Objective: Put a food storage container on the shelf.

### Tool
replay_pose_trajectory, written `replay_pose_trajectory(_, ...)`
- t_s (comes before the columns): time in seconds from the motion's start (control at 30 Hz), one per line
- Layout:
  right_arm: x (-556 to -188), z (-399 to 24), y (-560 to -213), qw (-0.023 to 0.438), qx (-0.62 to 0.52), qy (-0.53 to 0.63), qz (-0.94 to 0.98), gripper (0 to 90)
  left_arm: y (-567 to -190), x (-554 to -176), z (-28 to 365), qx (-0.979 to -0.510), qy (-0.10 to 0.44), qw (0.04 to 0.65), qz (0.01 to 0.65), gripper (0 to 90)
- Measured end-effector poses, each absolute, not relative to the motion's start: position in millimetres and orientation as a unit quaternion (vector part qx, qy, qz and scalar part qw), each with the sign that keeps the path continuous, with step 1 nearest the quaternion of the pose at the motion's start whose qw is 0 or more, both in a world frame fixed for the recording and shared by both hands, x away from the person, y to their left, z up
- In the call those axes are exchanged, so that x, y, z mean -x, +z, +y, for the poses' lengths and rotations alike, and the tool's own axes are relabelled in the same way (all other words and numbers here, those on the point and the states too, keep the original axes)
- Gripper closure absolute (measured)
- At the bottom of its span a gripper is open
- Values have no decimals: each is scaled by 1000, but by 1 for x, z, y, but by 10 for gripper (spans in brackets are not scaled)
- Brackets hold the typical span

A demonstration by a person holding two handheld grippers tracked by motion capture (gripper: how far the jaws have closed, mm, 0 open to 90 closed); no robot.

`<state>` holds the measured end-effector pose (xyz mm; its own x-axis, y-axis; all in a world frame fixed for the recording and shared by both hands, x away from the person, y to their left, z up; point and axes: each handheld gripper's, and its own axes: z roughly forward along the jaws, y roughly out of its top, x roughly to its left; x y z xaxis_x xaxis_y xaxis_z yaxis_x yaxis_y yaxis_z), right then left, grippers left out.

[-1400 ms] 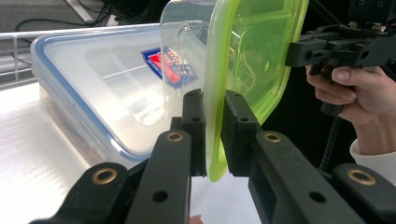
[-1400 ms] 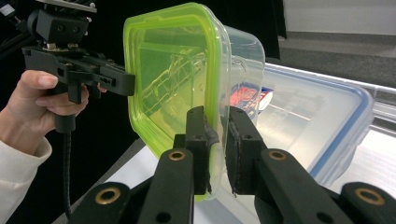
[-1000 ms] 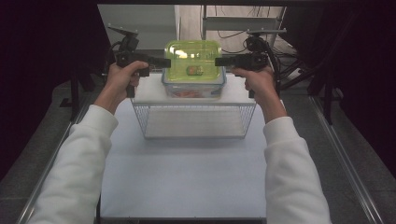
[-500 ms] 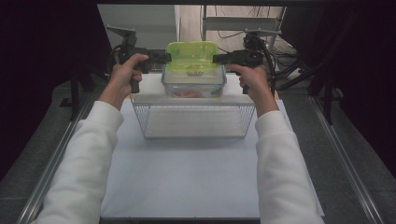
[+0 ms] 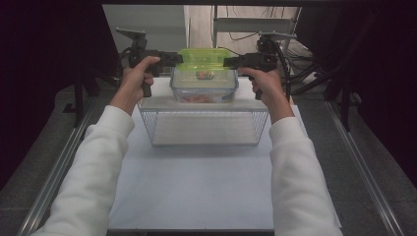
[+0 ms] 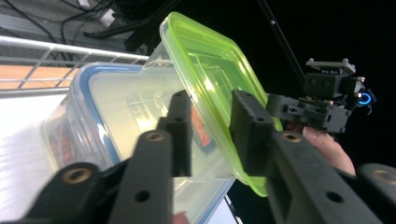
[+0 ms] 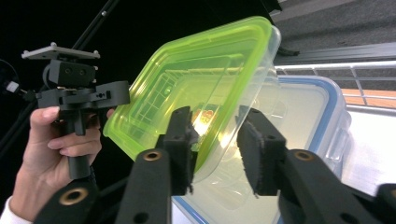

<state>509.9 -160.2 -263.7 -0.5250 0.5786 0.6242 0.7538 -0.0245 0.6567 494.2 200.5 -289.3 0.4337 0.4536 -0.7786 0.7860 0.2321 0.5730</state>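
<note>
A clear container with a green lid (image 5: 204, 58) sits on top of a larger clear box with a blue-rimmed lid (image 5: 204, 91), which stands on a wire rack (image 5: 204, 129). My left gripper (image 5: 178, 59) is at the container's left end and my right gripper (image 5: 227, 62) at its right end. In the left gripper view the green lid's rim (image 6: 210, 70) lies between the jaws of the left gripper (image 6: 212, 133) with gaps beside it. In the right gripper view the container's edge (image 7: 187, 79) lies loose between the jaws of the right gripper (image 7: 217, 140). Both pairs of jaws have just been opening.
The rack stands at the far middle of a white table (image 5: 196, 187). Cables and a metal frame (image 5: 255, 24) lie behind it. Dark stands flank the table on both sides.
Both hands and the green-lidded container have shifted slightly away from me. The container now lies flatter on the blue-rimmed box, and both grippers' jaws have spread off it.
</note>
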Motion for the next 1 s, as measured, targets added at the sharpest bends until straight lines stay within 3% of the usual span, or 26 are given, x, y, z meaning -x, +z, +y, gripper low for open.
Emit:
replay_pose_trajectory(0.17,-508,-159,-262,63,478,-534,-694,428,-288,-494,199,-610,-122,595,509,427)
replay_pose_trajectory(0.37,-497,-170,-250,33,460,-546,-699,376,-282,-484,201,-625,-90,595,497,321)
replay_pose_trajectory(0.63,-472,-175,-238,11,423,-537,-729,337,-271,-454,205,-676,-44,575,458,264)
replay_pose_trajectory(1.0,-427,-190,-250,10,378,-540,-752,331,-277,-393,215,-700,-16,573,427,250)
